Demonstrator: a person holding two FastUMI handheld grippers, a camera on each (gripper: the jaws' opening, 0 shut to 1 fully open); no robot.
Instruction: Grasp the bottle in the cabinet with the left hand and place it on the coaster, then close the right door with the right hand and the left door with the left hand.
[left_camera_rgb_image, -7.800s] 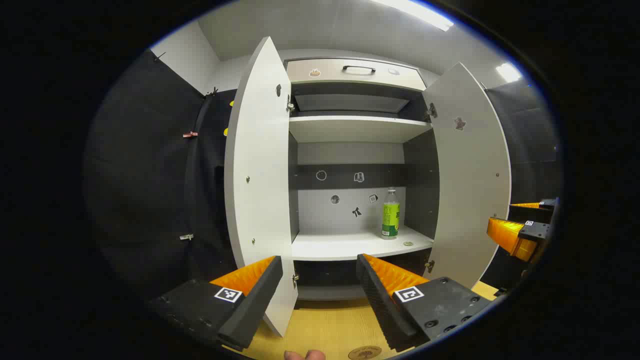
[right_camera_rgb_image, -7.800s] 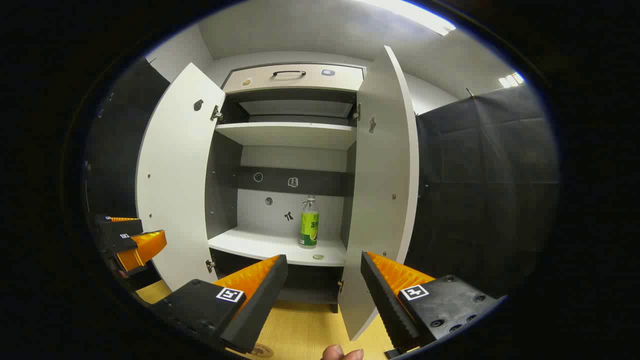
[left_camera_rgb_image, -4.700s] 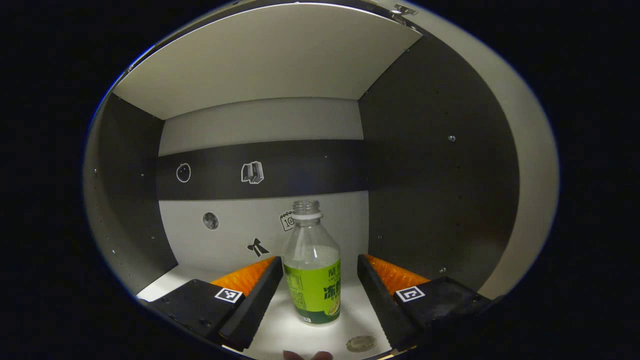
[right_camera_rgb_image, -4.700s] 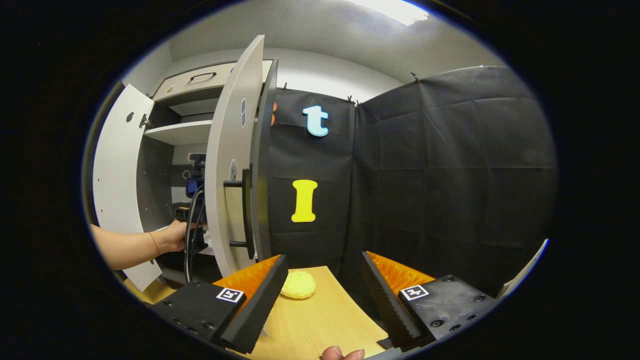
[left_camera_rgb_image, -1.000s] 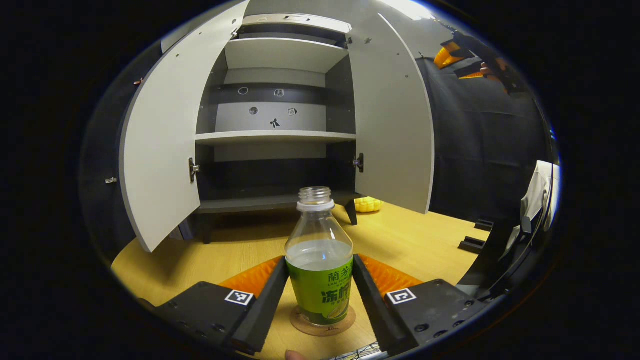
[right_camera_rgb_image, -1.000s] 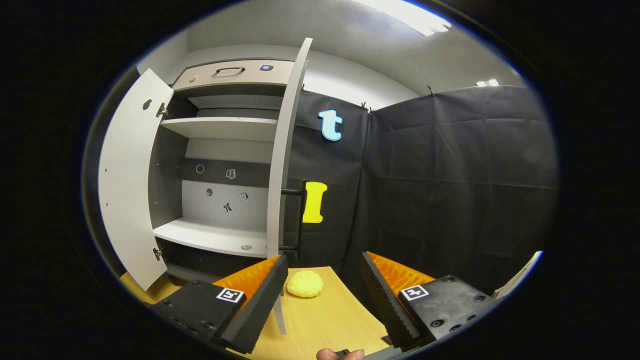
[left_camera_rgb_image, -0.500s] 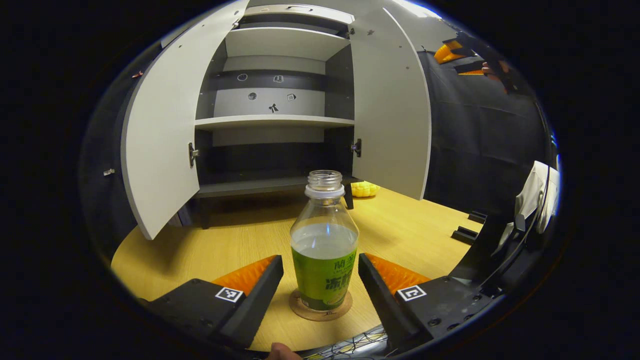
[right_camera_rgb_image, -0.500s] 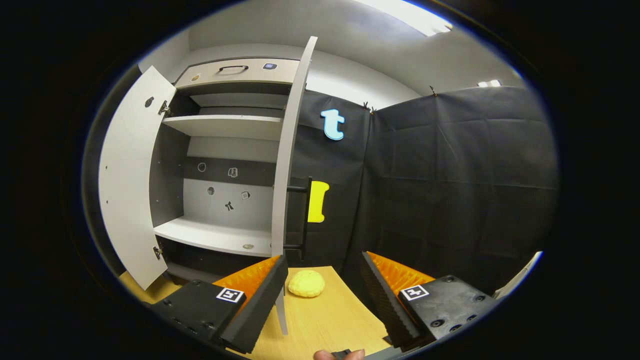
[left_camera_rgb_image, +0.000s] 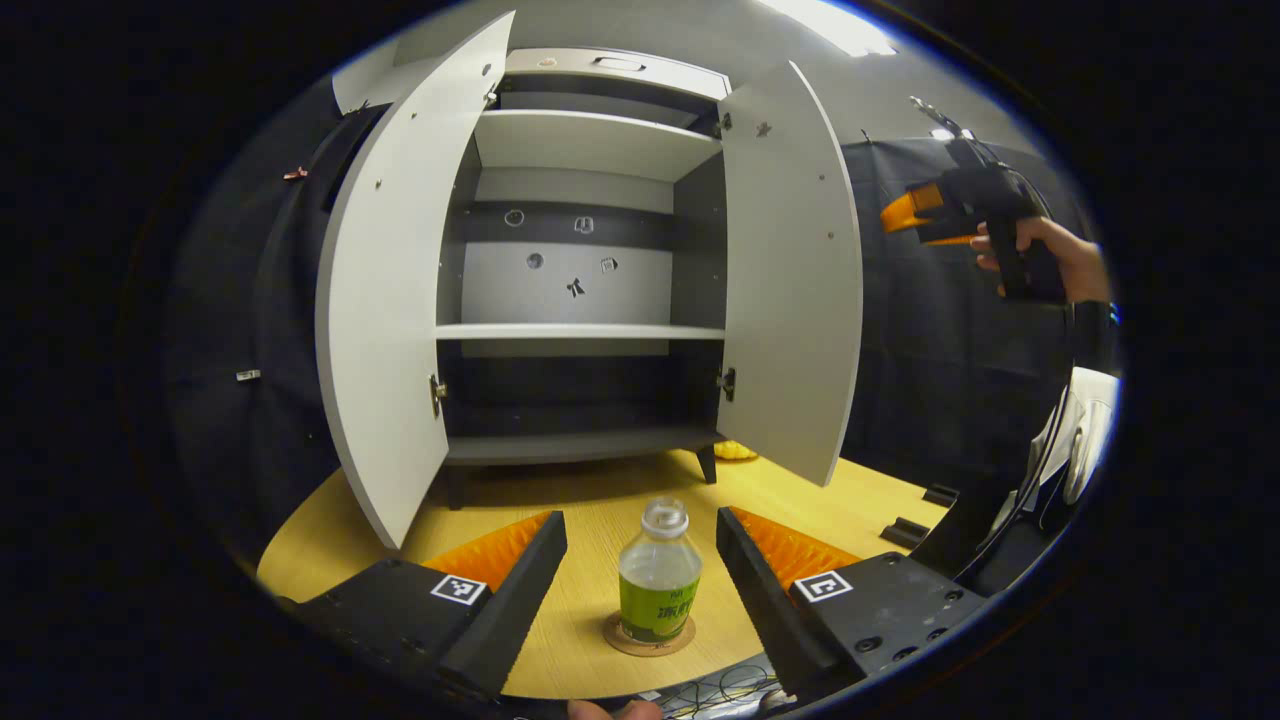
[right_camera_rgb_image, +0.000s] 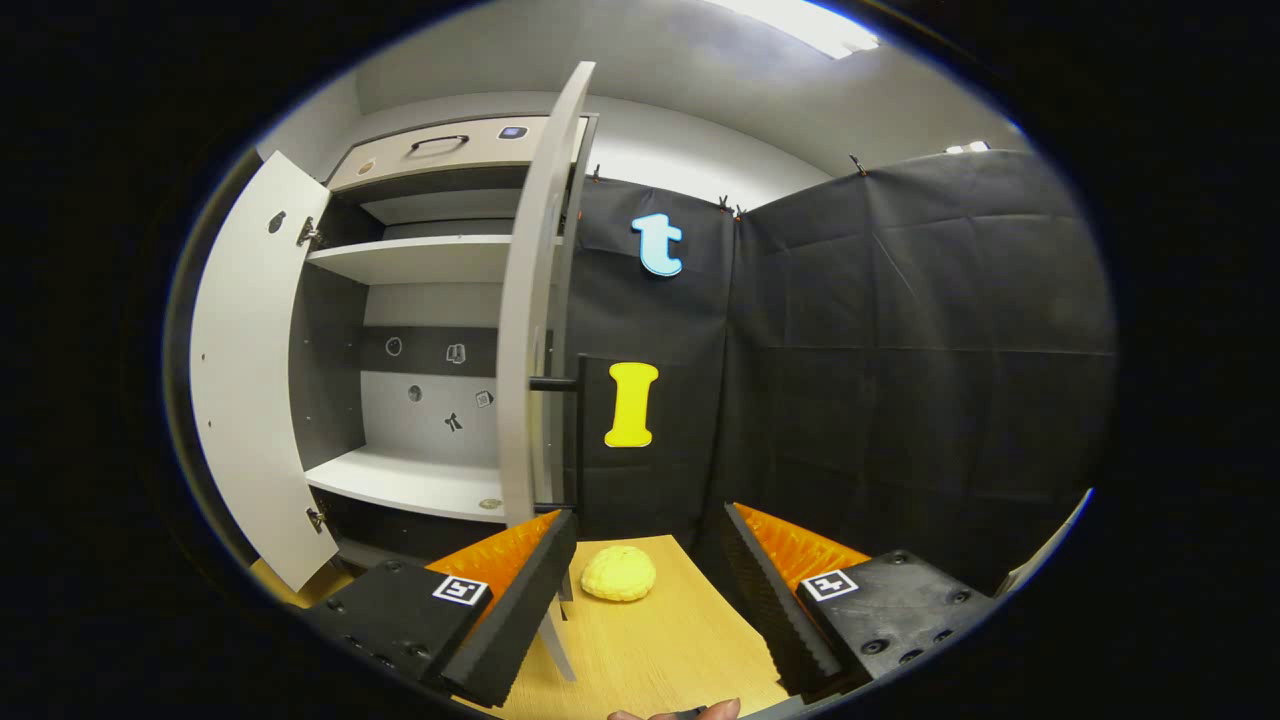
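The bottle (left_camera_rgb_image: 659, 587) stands upright on the round coaster (left_camera_rgb_image: 649, 636), which lies on the wooden table (left_camera_rgb_image: 560, 500) in front of the cabinet (left_camera_rgb_image: 590, 300). It is uncapped, partly filled with clear liquid, and carries a green label around its lower half. In the left gripper view the bottle sits between the 2 fingers of the left gripper (left_camera_rgb_image: 641, 570) but farther off, with clear gaps on both sides; the jaws are spread wide and grip nothing.

Behind the bottle the cabinet stands with both doors swung out. The left door (left_camera_rgb_image: 385, 300) and the right door (left_camera_rgb_image: 795, 270) each show their pale inner face, and the shelves between them are bare apart from small stickers on the back panel. A yellow bun-like object (left_camera_rgb_image: 735, 452) lies on the table near the cabinet's right foot.

In the left gripper view the right gripper (left_camera_rgb_image: 925, 215) is held up high at the far right, well apart from the right door, with a hand (left_camera_rgb_image: 1050, 260) around its grip. In the right gripper view the right gripper (right_camera_rgb_image: 648, 580) has its jaws wide apart and holds nothing. It faces the outer edge of the right door (right_camera_rgb_image: 530, 330), whose dark bar handle (right_camera_rgb_image: 575, 430) shows beside it. The yellow object (right_camera_rgb_image: 619, 575) rests on the table between its fingers, farther off.
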